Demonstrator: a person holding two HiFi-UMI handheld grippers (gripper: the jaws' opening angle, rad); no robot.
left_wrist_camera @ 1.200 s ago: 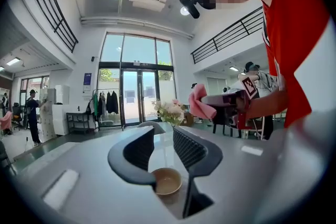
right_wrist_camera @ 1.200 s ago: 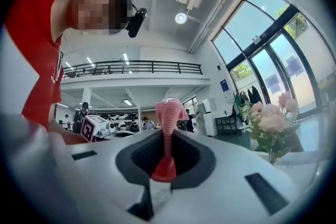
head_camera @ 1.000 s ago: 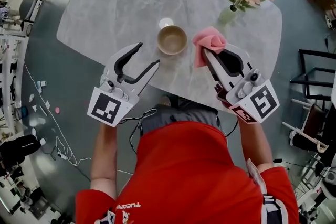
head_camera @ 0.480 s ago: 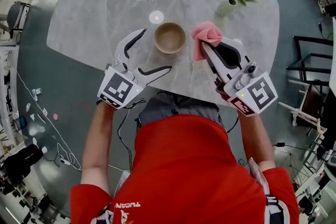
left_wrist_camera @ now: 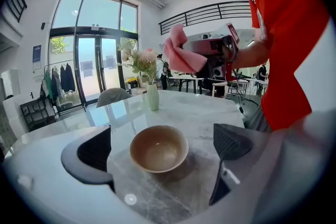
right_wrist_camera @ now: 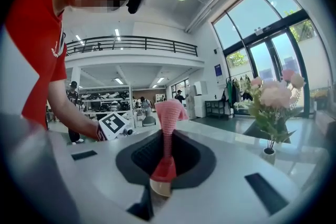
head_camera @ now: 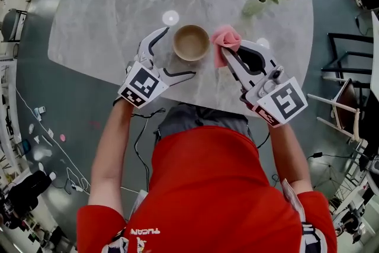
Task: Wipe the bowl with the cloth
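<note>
Left tool (head_camera: 177,53) jaws opening, bowl (head_camera: 191,42) between them untouched — near the worktop's (head_camera: 118,9) front edge. Right tool (head_camera: 230,55) clamped on cloth (head_camera: 224,38), just beside bowl.

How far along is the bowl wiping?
Done: the right gripper is shut on the pink cloth, held up beside the brown bowl. In hand: the left gripper is opening its fingers either side of the bowl, not touching it. Left: steadying the bowl and all the wiping; the cloth is apart from the bowl.
</note>
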